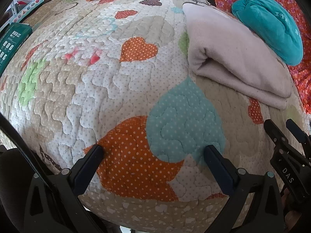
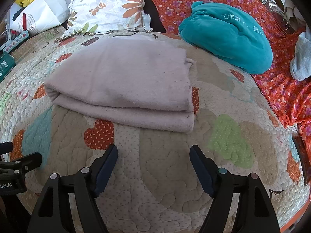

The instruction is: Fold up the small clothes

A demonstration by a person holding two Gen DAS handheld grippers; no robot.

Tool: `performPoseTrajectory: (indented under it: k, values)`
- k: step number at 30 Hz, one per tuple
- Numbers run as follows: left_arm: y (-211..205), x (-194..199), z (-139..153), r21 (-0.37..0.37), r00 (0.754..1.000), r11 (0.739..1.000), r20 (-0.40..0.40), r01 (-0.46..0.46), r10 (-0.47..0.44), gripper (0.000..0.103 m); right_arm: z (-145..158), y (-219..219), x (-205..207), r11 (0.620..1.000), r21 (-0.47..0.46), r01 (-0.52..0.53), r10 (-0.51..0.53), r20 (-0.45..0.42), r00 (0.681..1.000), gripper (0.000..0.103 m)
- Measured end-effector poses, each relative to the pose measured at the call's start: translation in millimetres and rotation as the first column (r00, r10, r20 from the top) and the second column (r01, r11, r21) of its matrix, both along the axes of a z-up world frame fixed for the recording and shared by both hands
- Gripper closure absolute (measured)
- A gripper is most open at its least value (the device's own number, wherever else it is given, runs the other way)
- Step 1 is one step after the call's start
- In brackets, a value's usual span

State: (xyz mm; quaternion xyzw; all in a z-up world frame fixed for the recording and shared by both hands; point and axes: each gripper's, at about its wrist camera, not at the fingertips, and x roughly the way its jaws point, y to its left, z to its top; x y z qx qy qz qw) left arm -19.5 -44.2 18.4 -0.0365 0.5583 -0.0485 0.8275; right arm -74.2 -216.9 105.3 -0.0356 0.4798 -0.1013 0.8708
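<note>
A folded pink garment point(image 2: 124, 81) lies on the quilt point(image 2: 175, 174) at twelve o'clock of the right gripper point(image 2: 153, 167). Both it and the left gripper point(image 1: 155, 161) hover with jaws apart, empty. The fold looks finished; no unfolded clothes are in sight.

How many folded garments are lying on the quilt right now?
1. A pale pink folded garment lies on the heart-patterned quilt, ahead of the open right gripper. The teal plush item beyond it looks like a cushion, not clothing.
</note>
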Motion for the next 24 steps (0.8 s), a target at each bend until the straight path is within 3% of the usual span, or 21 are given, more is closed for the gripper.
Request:
performPoseTrajectory:
  k: [11, 24]
  values:
    - [1, 0, 2, -0.010, 1.000, 1.000, 0.021, -0.016, 0.016, 0.000, 0, 2, 0, 1.000, -0.011, -0.005, 0.005, 0.000, 1.000, 0.022]
    - [3, 8, 19, -0.006, 0.998, 1.000, 0.069, -0.010, 0.011, 0.000, 11, 13, -6, 0.999, 0.040, -0.014, 0.013, 0.015, 1.000, 0.022]
